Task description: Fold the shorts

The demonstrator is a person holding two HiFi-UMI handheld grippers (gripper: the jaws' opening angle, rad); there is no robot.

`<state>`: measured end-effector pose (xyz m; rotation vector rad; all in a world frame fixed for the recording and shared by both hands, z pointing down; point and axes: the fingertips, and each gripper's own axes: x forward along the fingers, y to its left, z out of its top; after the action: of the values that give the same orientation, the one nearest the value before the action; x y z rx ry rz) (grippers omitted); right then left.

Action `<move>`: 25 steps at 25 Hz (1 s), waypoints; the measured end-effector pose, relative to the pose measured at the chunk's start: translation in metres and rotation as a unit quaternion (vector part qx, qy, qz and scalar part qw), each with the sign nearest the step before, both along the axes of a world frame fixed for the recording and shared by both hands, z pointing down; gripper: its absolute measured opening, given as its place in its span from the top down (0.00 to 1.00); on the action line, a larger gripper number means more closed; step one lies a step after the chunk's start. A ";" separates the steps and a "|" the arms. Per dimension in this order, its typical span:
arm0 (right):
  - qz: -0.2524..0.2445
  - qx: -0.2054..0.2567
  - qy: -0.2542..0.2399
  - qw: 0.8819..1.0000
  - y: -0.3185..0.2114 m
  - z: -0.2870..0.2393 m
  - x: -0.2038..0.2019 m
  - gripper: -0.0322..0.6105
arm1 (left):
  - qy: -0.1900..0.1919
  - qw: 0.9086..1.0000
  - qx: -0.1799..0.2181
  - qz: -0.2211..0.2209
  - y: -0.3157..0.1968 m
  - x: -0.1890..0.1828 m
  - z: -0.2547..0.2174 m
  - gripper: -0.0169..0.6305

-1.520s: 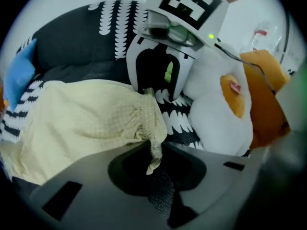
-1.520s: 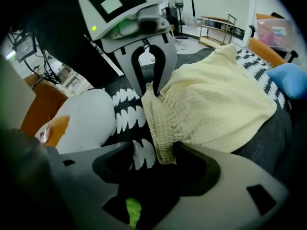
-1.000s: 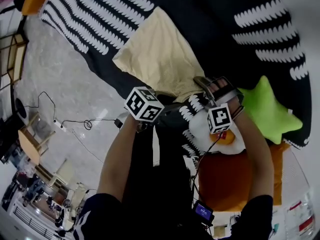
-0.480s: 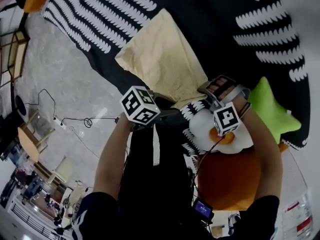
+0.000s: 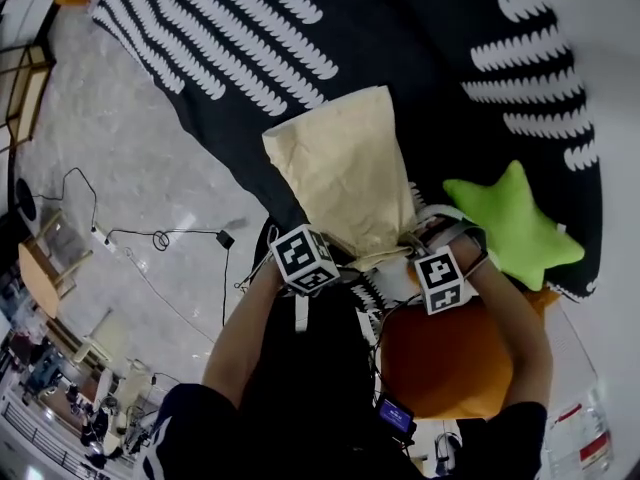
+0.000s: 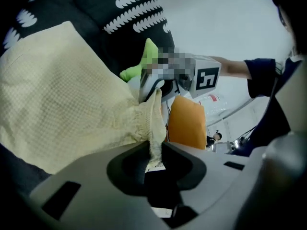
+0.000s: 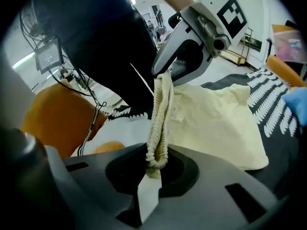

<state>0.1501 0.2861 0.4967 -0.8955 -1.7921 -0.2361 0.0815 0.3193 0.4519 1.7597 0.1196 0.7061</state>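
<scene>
**Both grippers clamped on the waistband of the shorts**

In the head view, the pale yellow shorts [image 5: 345, 168] lay spread on a black blanket [image 5: 400, 28] with white markings, legs pointing away from the person. The left gripper [image 5: 345, 268] and right gripper [image 5: 412, 240] sat at the two near corners. A green star cushion [image 5: 515, 223] lay just beside the right gripper, and an orange cushion [image 5: 450, 363] sat below it.

In the left gripper view, the left gripper [image 6: 154, 152] was pinched tight on the gathered waistband [image 6: 154, 119], with the right gripper [image 6: 152, 92] at the far end.

In the right gripper view, the right gripper [image 7: 156, 164] was clenched on the bunched waistband [image 7: 160, 123], which ran taut up to the left gripper [image 7: 165, 73]. A white tag [image 7: 146, 195] hung below the jaws.
</scene>
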 end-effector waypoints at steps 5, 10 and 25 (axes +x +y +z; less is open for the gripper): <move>0.021 -0.019 0.004 1.000 -0.004 -0.003 -0.012 0.88 | -0.002 0.999 0.006 -0.053 -0.010 -0.018 0.002 0.84; 0.052 -0.040 0.041 0.997 -0.050 -0.019 -0.014 0.87 | 0.011 0.993 0.028 -0.118 -0.047 -0.016 -0.006 0.84; 0.281 -0.205 0.162 0.924 -0.194 0.047 -0.168 0.85 | 0.020 0.956 -0.014 -0.292 -0.200 -0.173 0.056 0.83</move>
<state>-0.0181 0.0925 0.5440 -0.6142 -1.7255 0.6424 -0.0918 0.1191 0.5076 1.6629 -0.3522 0.2355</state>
